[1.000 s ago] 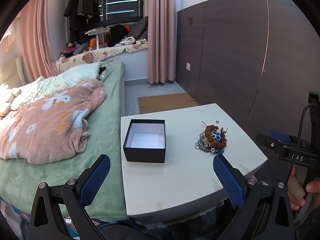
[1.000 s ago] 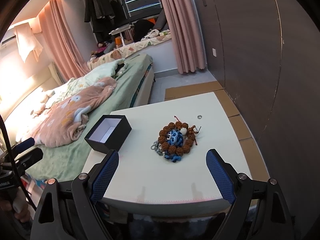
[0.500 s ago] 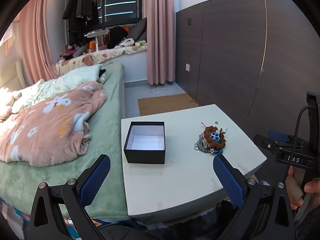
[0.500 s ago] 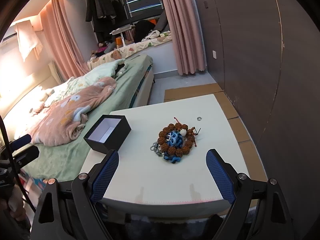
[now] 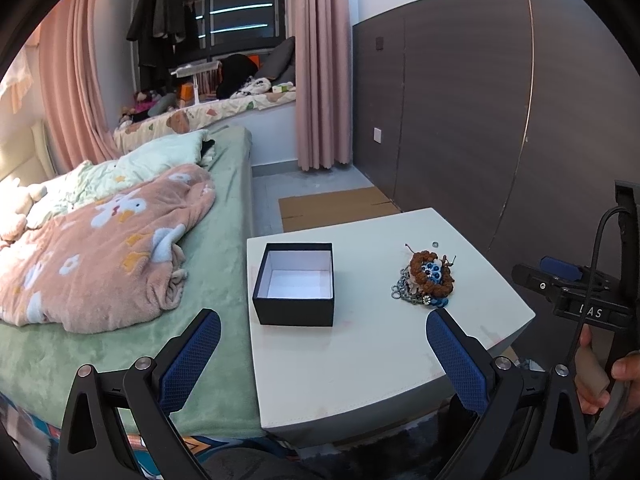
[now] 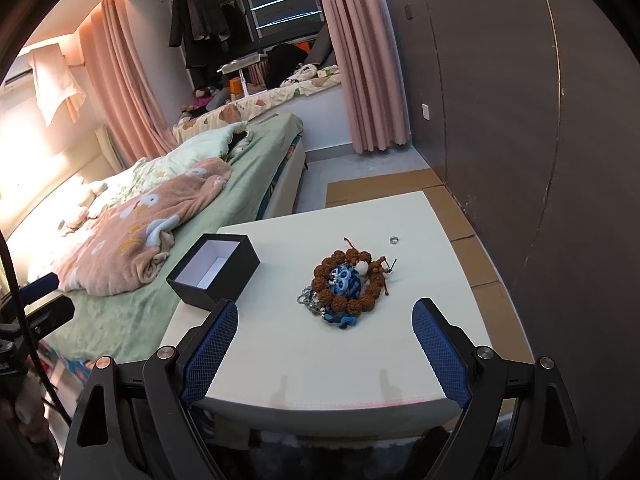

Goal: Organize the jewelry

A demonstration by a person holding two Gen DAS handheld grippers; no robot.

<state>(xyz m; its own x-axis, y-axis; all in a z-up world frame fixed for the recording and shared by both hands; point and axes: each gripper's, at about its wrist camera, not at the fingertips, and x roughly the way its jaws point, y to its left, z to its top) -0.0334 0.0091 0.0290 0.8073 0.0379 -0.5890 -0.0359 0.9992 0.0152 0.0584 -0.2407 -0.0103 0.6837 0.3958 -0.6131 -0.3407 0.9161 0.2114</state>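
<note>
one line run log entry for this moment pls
left gripper open, empty | right gripper open, empty | jewelry pile on table | black box open, empty

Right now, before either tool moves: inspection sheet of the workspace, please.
Surface: white table, faint pink marks near its front edge.
Job's things: black box, open, white inside, nothing in it; jewelry pile of brown bead bracelet, blue pieces and silver chain; small ring lying apart behind the pile.
Clutter: nothing seen on the table.
Grippers: left tool open, holding nothing; right tool open, holding nothing; both short of the table.
Cables: black cable on the right tool's handle.
Surroundings: bed with pink blanket left of table; dark wall panels behind.
</note>
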